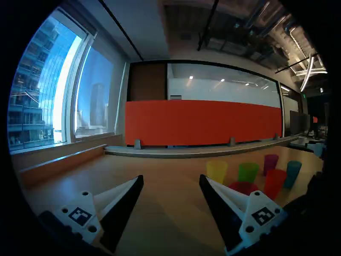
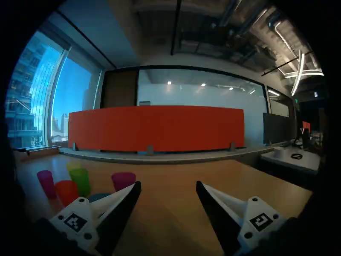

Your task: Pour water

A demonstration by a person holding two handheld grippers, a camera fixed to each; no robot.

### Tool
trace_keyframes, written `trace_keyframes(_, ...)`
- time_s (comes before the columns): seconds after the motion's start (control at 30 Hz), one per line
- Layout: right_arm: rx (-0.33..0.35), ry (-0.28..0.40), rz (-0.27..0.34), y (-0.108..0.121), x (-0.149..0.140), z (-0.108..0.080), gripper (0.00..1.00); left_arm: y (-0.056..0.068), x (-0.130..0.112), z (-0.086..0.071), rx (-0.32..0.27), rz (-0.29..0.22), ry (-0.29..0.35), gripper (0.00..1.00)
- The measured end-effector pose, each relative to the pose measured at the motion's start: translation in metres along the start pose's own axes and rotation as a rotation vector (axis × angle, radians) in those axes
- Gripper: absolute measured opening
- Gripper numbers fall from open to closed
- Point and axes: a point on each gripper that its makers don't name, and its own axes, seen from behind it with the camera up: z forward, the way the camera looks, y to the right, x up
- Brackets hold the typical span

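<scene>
Left gripper (image 1: 170,177) and right gripper (image 2: 167,183) hovered above the table (image 1: 170,209), jaws open and empty, either side of the plastic cups (image 1: 248,171), likely poised to pick one.

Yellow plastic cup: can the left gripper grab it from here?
Probably yes: the open left gripper faces bare wooden table, and the yellow plastic cup stands ahead to its right, nothing in front.

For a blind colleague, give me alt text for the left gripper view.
The open left gripper hovers empty above a wooden table, with coloured cups clustered ahead to its right. An orange divider and large windows stand beyond.
</scene>
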Motion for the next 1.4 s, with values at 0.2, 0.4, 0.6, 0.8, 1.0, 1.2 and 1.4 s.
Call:
trace_keyframes(0.2, 0.009, -0.001, 0.014, -0.002, 0.012, 0.000, 1.00, 0.003, 0.022, -0.002, -0.014, 0.001, 0.009, 0.97)
trace_keyframes(0.4, 0.031, -0.001, -0.014, -0.005, 0.038, 0.001, 1.00, 0.010, 0.047, 0.001, -0.038, 0.002, 0.007, 0.97)
trace_keyframes(0.6, 0.038, -0.005, -0.049, -0.005, 0.072, 0.005, 1.00, 0.017, 0.080, 0.008, -0.066, 0.008, 0.004, 0.97)
trace_keyframes(0.8, 0.064, -0.017, -0.070, -0.010, 0.110, 0.009, 1.00, 0.023, 0.126, 0.020, -0.095, 0.012, 0.014, 0.97)
trace_keyframes(1.0, 0.095, -0.018, -0.075, -0.018, 0.147, 0.012, 1.00, 0.032, 0.167, 0.030, -0.139, 0.008, 0.012, 0.97)
trace_keyframes(1.2, 0.127, -0.027, -0.075, -0.028, 0.181, 0.013, 1.00, 0.035, 0.199, 0.039, -0.161, 0.016, -0.002, 0.98)
trace_keyframes(1.4, 0.154, -0.029, -0.062, -0.031, 0.201, 0.017, 1.00, 0.042, 0.221, 0.043, -0.195, 0.021, -0.002, 0.97)
